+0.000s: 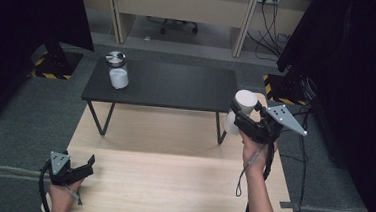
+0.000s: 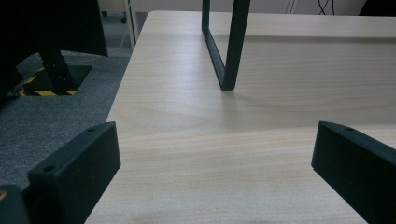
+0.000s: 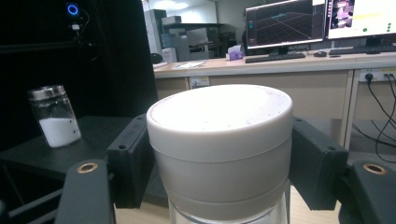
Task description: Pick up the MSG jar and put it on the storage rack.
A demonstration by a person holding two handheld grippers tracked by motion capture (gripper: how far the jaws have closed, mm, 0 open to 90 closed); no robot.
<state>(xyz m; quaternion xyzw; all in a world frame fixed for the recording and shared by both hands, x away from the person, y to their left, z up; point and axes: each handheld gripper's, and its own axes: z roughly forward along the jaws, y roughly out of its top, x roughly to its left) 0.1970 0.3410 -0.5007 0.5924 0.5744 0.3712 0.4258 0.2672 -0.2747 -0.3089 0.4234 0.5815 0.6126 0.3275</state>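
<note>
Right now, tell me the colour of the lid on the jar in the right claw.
White lid; the right gripper view shows it best.

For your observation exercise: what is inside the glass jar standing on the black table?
The glass jar on the black table holds white powder in its lower part. Its metal lid covers the top.

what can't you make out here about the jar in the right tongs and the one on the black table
- White-lidded jar: contents unreadable; right gripper view cuts off its body at the bottom edge, and in the high view the right tongs cover it.
- Metal-lidded jar: what its white fill is; too small in both views.
</note>
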